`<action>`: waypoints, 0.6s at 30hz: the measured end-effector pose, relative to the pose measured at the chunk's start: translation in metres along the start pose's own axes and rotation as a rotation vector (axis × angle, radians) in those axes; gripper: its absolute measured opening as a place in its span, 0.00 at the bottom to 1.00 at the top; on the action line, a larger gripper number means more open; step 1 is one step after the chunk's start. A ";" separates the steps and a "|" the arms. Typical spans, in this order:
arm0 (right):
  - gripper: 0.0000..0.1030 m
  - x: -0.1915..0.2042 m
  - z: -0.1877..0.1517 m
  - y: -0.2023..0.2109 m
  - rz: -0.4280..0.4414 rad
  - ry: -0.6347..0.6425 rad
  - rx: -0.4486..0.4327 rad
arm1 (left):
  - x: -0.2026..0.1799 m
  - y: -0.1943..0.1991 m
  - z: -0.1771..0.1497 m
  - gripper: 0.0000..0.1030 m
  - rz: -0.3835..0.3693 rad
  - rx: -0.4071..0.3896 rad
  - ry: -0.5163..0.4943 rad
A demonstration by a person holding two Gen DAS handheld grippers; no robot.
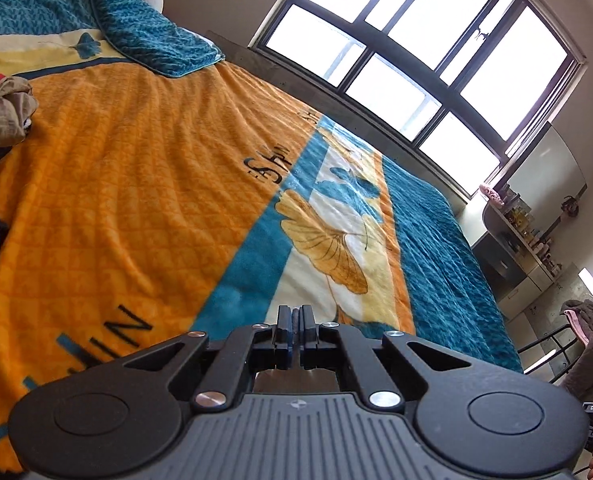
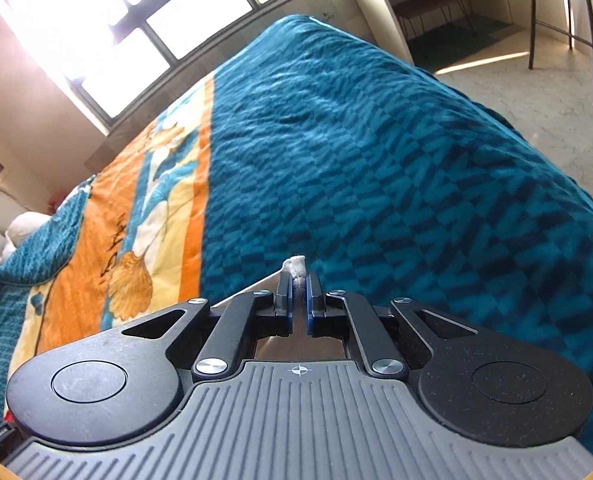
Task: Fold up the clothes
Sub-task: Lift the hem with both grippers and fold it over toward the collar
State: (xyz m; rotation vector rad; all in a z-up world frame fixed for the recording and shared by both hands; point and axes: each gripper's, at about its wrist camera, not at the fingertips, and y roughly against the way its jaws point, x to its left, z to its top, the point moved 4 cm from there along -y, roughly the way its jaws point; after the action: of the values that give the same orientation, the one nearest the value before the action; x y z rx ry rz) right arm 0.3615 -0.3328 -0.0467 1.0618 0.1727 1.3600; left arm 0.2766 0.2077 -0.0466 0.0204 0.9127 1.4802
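Left gripper (image 1: 296, 320) hovers tilted above the blanket (image 1: 136, 168), jaws pressed together, a thin grey edge between them. Right gripper (image 2: 297, 288) pinches pale cloth (image 2: 296, 267). Clothes (image 1: 4, 116) lie far left.

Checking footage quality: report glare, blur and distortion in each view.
Left wrist view: window blown out white, fisheye bends its frame, blanket sharp. Right wrist view: window flares pinkish over the wall, blanket's teal pattern slightly smeared, right claw crisp.

We see strong daylight from window (image 1: 416, 60), blown-out glare in panes; fisheye bends edges; bedspread (image 2: 376, 160) slightly soft.
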 end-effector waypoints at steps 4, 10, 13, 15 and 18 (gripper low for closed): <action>0.05 -0.023 -0.032 0.029 -0.074 -0.010 0.088 | -0.001 0.029 -0.038 0.01 0.059 0.108 -0.044; 0.05 -0.047 -0.085 0.065 -0.154 0.044 0.140 | -0.021 0.083 -0.104 0.00 0.132 0.177 -0.214; 0.05 -0.060 -0.101 0.089 -0.150 0.045 0.129 | -0.024 0.115 -0.121 0.00 0.123 0.156 -0.205; 0.05 -0.069 -0.110 0.106 -0.146 0.041 0.121 | -0.029 0.136 -0.130 0.01 0.117 0.136 -0.220; 0.05 -0.082 -0.125 0.134 -0.138 0.031 0.111 | -0.033 0.164 -0.140 0.01 0.104 0.124 -0.231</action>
State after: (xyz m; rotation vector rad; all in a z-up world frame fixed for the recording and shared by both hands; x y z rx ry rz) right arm 0.1628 -0.3582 -0.0606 1.1013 0.3417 1.2537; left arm 0.0712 0.1332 -0.0370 0.3280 0.8239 1.4798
